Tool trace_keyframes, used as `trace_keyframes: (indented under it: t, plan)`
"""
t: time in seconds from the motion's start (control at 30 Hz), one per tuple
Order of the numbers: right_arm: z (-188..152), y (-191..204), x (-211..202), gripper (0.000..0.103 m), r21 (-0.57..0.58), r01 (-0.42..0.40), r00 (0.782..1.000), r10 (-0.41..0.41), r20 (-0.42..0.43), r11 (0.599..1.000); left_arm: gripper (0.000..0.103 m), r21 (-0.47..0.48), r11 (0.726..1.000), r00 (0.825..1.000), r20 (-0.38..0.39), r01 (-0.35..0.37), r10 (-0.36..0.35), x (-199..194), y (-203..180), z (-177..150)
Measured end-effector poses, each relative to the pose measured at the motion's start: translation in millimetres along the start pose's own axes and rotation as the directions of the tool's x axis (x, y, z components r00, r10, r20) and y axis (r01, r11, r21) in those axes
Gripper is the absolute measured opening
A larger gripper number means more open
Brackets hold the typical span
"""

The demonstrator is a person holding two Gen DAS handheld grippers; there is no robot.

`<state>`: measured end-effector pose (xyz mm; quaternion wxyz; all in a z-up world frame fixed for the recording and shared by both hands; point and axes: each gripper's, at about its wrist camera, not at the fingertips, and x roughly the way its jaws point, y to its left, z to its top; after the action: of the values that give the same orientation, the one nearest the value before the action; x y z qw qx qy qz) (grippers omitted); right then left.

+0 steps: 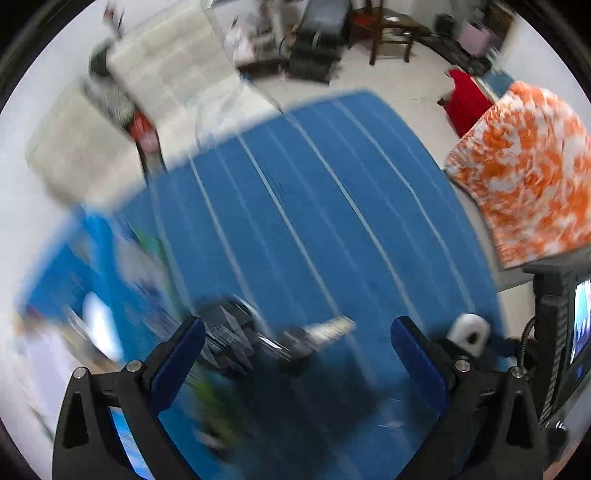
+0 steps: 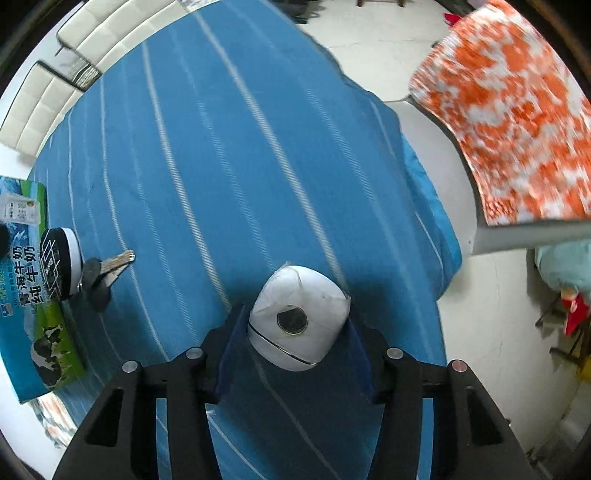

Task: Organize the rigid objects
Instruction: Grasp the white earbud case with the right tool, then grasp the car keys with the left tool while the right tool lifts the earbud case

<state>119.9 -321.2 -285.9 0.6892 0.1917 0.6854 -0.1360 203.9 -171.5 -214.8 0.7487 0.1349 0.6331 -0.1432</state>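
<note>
In the right wrist view my right gripper is shut on a white rounded device with a dark round disc on its face, low over the blue striped cloth. At the left lie a bunch of keys, a round black-topped tin and a blue-green milk carton box. The left wrist view is blurred. My left gripper is open above the cloth, with the keys and the tin just beyond its fingertips. The white device shows at its right.
An orange-and-white patterned cloth covers a surface on the right, across a strip of pale floor. White cushioned seats border the blue cloth at the far left. A wooden chair and dark clutter stand farther back.
</note>
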Motion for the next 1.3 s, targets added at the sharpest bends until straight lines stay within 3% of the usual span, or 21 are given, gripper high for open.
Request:
trace_keyframes:
  t: [0.1, 0.17, 0.27, 0.3, 0.4, 0.47, 0.57, 0.63, 0.7, 0.9, 1.17, 1.3]
  plan:
    - [-7.9, -19.4, -4.3, 0.055, 0.050, 0.002, 1.000, -0.003, 0.012, 0.999, 0.103, -0.210, 0.973, 0.993, -0.048, 0.100, -0.112, 20.1, 11.9, -15.2]
    - [-11.2, -33.3, -5.0, 0.055, 0.079, 0.003, 1.000, -0.004, 0.015, 0.997, 0.103, -0.358, 0.923, 0.983, -0.064, 0.140, -0.174, 37.6, 23.3, -24.3]
    - [-10.0, -41.6, -5.3, 0.055, 0.089, -0.005, 1.000, 0.003, 0.022, 0.996, 0.102, -0.473, 0.869, 0.967, -0.117, 0.148, -0.228, 61.7, 31.1, -24.8]
    - [-9.6, -43.0, -4.8, 0.055, 0.088, -0.006, 1.000, 0.004, 0.026, 0.996, 0.102, -0.480, 0.868, 0.969, -0.125, 0.130, -0.214, 66.4, 32.3, -21.6]
    - [-7.9, -41.2, -2.5, 0.055, 0.074, 0.000, 0.999, -0.002, 0.037, 0.997, 0.098, -0.452, 0.890, 0.982, -0.138, 0.054, -0.130, 75.2, 31.7, -13.0]
    - [-8.3, -37.2, -2.2, 0.055, 0.062, 0.002, 0.999, -0.004, 0.043, 0.998, 0.080, -0.419, 0.908, 0.985, -0.159, 0.001, -0.074, 83.8, 29.1, -6.5]
    - [-8.7, -29.3, -0.8, 0.054, 0.042, 0.006, 0.999, -0.008, 0.045, 0.999, 0.081, -0.340, 0.940, 0.991, -0.133, -0.039, -0.007, 82.6, 16.4, 0.3]
    - [-9.6, -23.7, -1.4, 0.054, 0.028, 0.006, 0.999, -0.008, 0.045, 1.000, 0.073, -0.289, 0.957, 0.993, -0.119, -0.034, -0.001, 79.7, 7.8, 1.0]
    - [-11.1, -18.1, -3.0, 0.054, 0.007, 0.008, 0.999, -0.008, 0.047, 1.000, 0.067, -0.249, 0.968, 0.992, -0.125, -0.015, -0.017, 75.9, 3.4, -1.4]
    - [-17.9, -12.5, -5.3, 0.054, -0.025, 0.000, 0.999, 0.001, 0.049, 1.000, 0.028, -0.248, 0.963, 0.982, -0.127, 0.103, -0.138, 58.8, 9.8, -16.0]
    - [-24.9, -14.8, -11.1, 0.053, -0.016, -0.024, 0.998, 0.025, 0.059, 1.000, 0.010, -0.300, 0.927, 0.956, -0.118, 0.224, -0.270, 45.6, 20.4, -36.6]
    - [-27.5, -13.9, -18.4, 0.045, -0.020, -0.033, 0.997, 0.034, 0.072, 0.999, 0.008, -0.258, 0.936, 0.957, -0.098, 0.241, -0.274, 29.2, 17.5, -41.0]
